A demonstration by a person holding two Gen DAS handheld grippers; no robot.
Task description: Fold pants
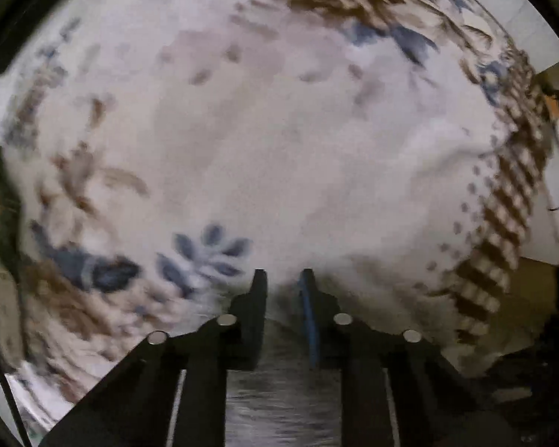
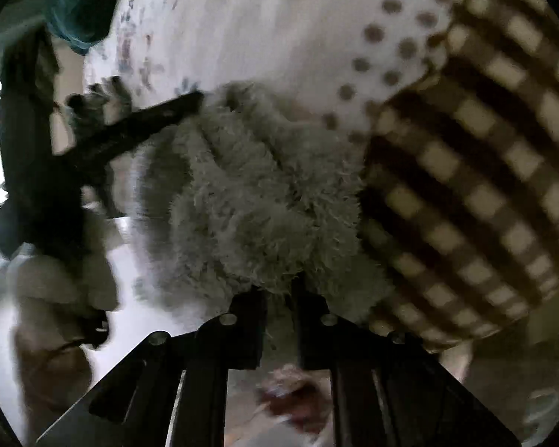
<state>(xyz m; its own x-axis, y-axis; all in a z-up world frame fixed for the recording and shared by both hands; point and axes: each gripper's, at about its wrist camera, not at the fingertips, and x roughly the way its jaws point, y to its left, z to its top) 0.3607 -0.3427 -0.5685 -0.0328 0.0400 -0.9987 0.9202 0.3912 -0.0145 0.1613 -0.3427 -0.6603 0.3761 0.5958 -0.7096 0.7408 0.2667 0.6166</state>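
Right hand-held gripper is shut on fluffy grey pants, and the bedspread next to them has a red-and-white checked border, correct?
Not quite: the checked border is brown and white, not red and white, as the right wrist view shows. The rest holds: the right hand-held gripper is shut on the fluffy grey pants, which lie beside that border on the bedspread.

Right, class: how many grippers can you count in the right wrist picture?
2. The right gripper is at bottom centre, shut on the fluffy grey pants; the left gripper reaches onto them from the left.
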